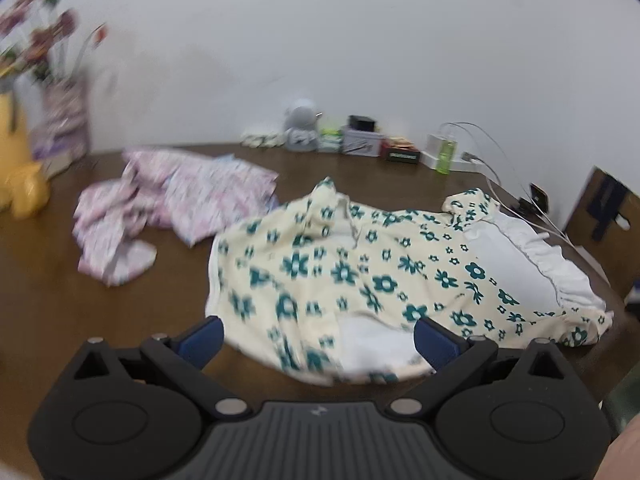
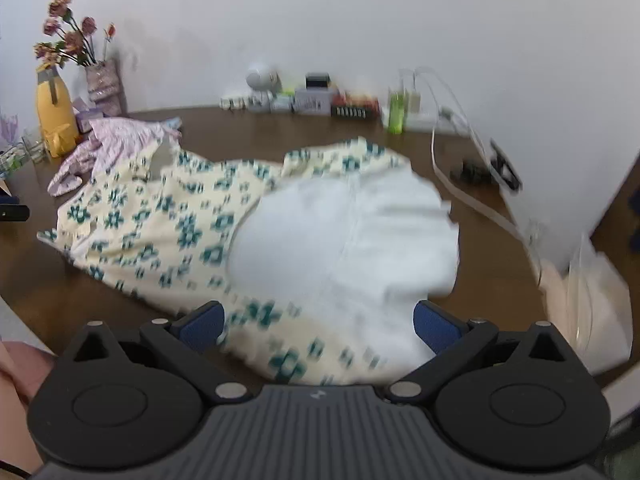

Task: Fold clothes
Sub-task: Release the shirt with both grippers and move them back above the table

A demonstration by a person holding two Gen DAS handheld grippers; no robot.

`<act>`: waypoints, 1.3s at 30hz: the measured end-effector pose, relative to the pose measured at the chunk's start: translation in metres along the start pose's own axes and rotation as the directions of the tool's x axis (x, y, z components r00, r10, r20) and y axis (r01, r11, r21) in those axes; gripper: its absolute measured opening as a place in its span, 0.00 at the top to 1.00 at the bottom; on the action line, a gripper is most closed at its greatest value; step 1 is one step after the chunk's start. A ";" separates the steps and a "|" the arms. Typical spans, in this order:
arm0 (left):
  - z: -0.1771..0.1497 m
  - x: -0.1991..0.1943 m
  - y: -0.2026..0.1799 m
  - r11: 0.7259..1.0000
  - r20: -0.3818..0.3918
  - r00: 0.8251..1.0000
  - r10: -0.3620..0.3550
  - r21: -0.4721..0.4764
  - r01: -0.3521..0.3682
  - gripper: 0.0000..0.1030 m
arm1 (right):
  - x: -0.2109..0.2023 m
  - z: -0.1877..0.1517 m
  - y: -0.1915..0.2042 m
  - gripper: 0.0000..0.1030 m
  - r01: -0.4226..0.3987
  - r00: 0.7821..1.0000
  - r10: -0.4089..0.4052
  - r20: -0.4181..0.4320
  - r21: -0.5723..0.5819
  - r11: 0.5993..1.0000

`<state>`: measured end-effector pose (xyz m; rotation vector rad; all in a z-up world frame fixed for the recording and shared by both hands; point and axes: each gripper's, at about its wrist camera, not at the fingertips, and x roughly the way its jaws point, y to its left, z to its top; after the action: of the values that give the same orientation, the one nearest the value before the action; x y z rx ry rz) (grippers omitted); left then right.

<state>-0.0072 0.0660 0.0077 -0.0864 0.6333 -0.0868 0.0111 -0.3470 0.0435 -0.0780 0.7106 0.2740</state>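
Observation:
A cream garment with teal flowers [image 1: 360, 272] lies spread on the brown table [image 1: 80, 300], its white lining showing at the right end [image 1: 516, 260]. My left gripper [image 1: 318, 340] hangs over its near hem, jaws wide apart, blue pads [image 1: 202, 342] clear of the cloth. In the right wrist view the same garment [image 2: 160, 224] lies below with its white inside [image 2: 344, 240] turned up. My right gripper [image 2: 320, 326] stands open above the near edge, nothing pinched. A pink patterned garment [image 1: 180, 204] lies crumpled at the far left.
A yellow bottle [image 2: 56, 120] and a vase of flowers [image 2: 102, 84] stand at the back left. Small boxes, a grey toy [image 1: 302, 128] and a green bottle [image 2: 397, 112] line the wall. Cables [image 1: 500, 176] run along the right edge beside a chair [image 1: 608, 208].

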 end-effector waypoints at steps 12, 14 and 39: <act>-0.034 0.000 -0.029 0.998 -0.066 0.997 0.036 -0.040 -0.039 0.01 | -0.004 -0.044 0.048 0.00 0.051 0.997 -0.061 0.044 0.202 0.978; -0.035 0.002 -0.027 0.997 -0.086 0.995 0.048 -0.059 -0.053 0.01 | -0.008 -0.044 0.044 0.00 0.057 0.996 -0.070 0.051 0.228 0.972; -0.029 0.027 -0.040 0.992 -0.157 0.981 0.115 0.071 -0.105 0.01 | 0.030 -0.017 0.036 0.01 -0.044 0.999 0.045 -0.008 0.060 0.997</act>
<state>-0.0051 0.0221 -0.0267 0.0161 0.7950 -0.0064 0.0125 -0.3083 0.0117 -0.0064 0.7304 0.2951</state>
